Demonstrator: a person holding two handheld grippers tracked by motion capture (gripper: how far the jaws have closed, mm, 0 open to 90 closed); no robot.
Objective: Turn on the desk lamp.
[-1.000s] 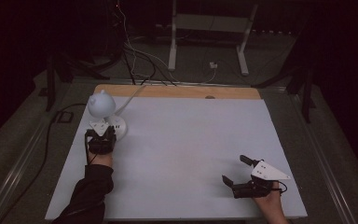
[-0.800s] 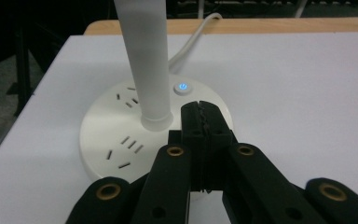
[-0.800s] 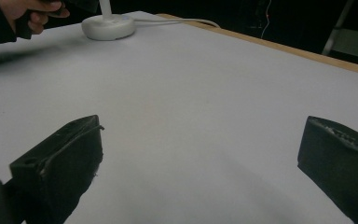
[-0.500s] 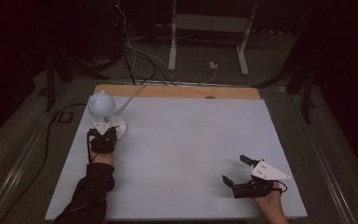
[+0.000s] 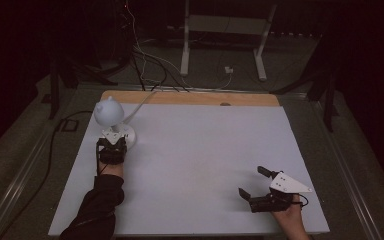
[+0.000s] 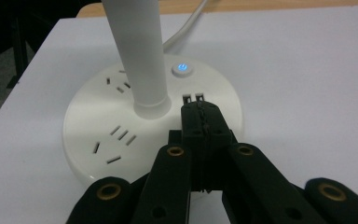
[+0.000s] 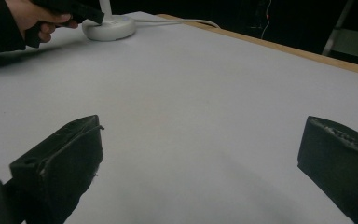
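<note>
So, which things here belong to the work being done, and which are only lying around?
In the job:
- desk lamp, its round base with lit button
- left gripper, shut, tips over the base

Lying about:
- right gripper, open over the white table
- cables on the floor

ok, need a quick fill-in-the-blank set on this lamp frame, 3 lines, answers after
1. The left gripper has its jaws ____ with the tips over the lamp base.
2. The round button on the base glows ____.
3. The right gripper sits on the white table with its jaws ____, nothing between them.

Missing words: shut; blue; open
</note>
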